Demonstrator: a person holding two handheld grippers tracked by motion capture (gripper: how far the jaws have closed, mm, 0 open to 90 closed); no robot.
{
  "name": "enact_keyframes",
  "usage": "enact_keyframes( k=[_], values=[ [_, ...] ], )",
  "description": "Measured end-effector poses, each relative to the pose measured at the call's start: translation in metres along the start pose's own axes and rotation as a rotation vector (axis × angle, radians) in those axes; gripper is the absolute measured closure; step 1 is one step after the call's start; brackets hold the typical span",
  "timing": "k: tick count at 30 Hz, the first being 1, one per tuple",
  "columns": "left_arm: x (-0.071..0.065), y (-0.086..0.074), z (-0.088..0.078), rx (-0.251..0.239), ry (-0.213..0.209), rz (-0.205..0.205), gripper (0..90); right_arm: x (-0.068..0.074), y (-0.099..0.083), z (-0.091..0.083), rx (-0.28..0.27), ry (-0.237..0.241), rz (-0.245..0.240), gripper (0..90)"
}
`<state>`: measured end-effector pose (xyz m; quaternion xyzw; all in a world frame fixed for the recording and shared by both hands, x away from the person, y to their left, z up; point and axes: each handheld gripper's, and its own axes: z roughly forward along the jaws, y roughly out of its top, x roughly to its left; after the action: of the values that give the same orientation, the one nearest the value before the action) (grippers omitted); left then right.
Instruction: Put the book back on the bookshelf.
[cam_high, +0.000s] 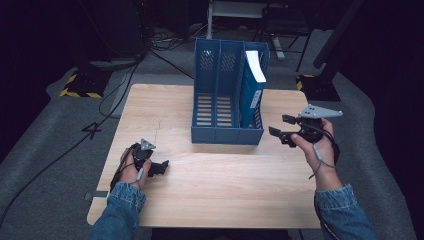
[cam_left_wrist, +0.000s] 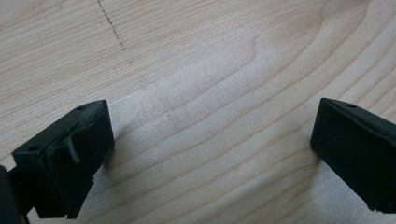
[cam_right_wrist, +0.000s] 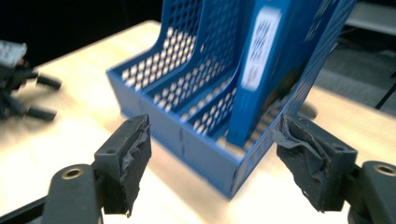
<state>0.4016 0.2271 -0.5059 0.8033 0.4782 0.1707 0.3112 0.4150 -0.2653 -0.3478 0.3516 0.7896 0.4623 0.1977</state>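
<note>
Both tools gape empty: left tool (cam_high: 159, 167) parked low on desk (cam_high: 225, 170), right tool (cam_high: 281, 129) near blue file rack (cam_high: 227, 132) w/ upright folder (cam_high: 252, 85), prob. next grab.

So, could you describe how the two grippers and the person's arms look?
Both grippers are black, each topped by a grey three-cornered plate with small dark dots. The left gripper has blocky black fingers. On the right gripper, the fingers carry crumpled dark grey padding, with brass-coloured rivets behind. A grey cable trails from each. The person wears blue denim sleeves.
</note>
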Motion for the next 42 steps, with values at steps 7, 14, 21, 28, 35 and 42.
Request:
enact_keyframes(
  k=[7, 14, 21, 28, 35, 42],
  values=[
    [0.000, 0.000, 0.000, 0.001, -0.001, 0.000, 0.0, 0.009, -0.036, 0.015, 0.139, 0.031, -0.016, 27.3],
    [0.000, 0.001, 0.001, 0.000, 0.003, 0.005, 0.0, 0.010, -0.066, 0.032, 0.200, 0.057, -0.005, 26.5],
    [0.000, 0.001, 0.001, 0.001, 0.001, 0.004, 0.1, 0.012, -0.093, 0.050, 0.218, 0.105, -0.028, 23.5],
    [0.000, 0.001, 0.000, 0.005, -0.004, 0.004, 0.0, 0.015, -0.114, 0.068, 0.238, 0.105, -0.056, 21.8],
    [0.000, 0.001, 0.001, 0.002, -0.005, 0.004, 0.0, 0.014, -0.129, 0.081, 0.228, 0.044, -0.080, 18.4],
    [0.000, 0.002, 0.002, -0.001, -0.003, 0.009, 0.0, 0.016, -0.132, 0.088, 0.241, 0.048, -0.057, 8.7]
  ],
)
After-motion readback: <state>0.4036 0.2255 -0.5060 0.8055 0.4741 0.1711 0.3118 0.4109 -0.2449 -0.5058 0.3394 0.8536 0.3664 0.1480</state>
